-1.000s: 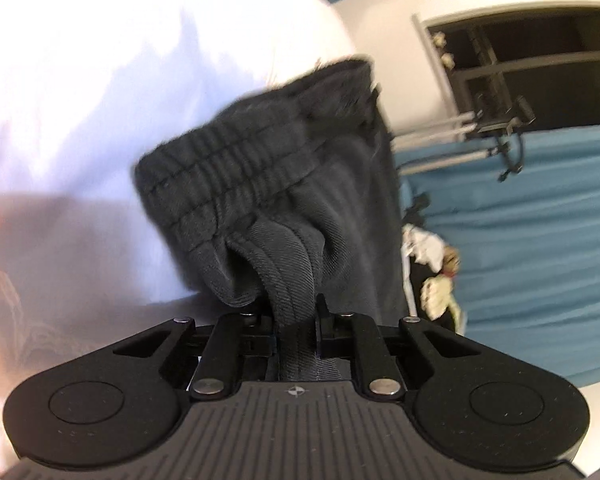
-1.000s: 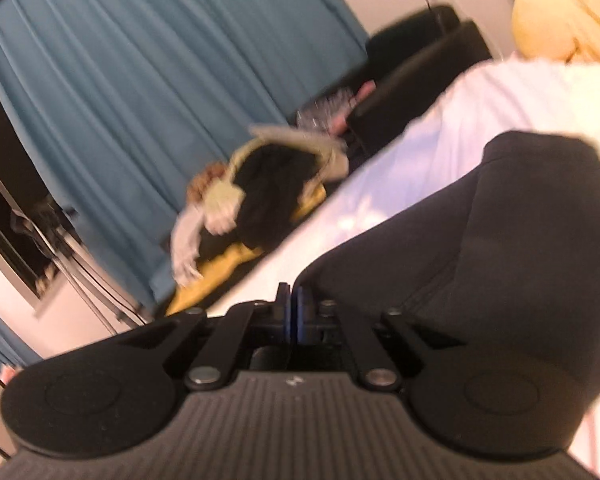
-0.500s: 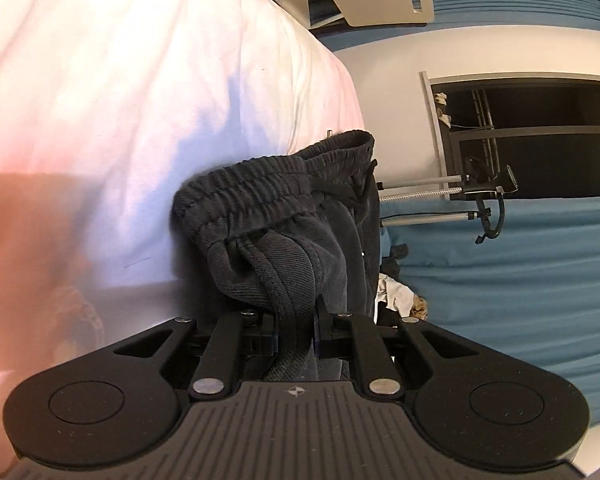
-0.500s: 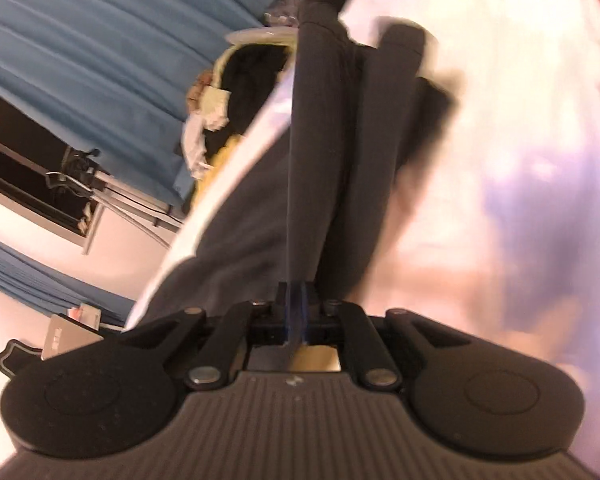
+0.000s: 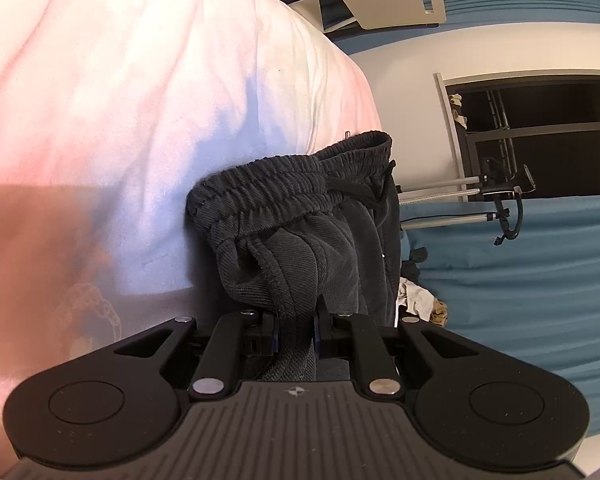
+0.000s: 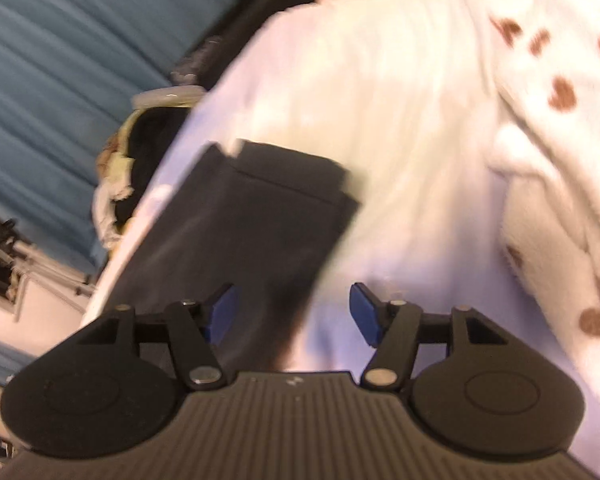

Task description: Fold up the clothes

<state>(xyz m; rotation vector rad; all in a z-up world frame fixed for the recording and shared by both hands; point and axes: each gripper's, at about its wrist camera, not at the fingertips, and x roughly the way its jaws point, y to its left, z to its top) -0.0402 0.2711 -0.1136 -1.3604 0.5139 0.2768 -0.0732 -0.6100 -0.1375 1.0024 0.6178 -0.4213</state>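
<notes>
Right claw (image 6: 292, 316): jaws now spread wide, nothing between them; half a second ago they were pinched shut on dark cloth. The released leg end of the dark trousers (image 6: 260, 216) is laid flat on the white bed (image 6: 400, 120), hems squared, just beyond the blue pads (image 6: 366, 314). View blurred.

Left claw (image 5: 296, 334): unchanged, clamped narrow on a bunched fold near the waistband (image 5: 284, 196), which is seen hanging by the bed edge.

Judged: one fold set down; waistband end not yet placed.
</notes>
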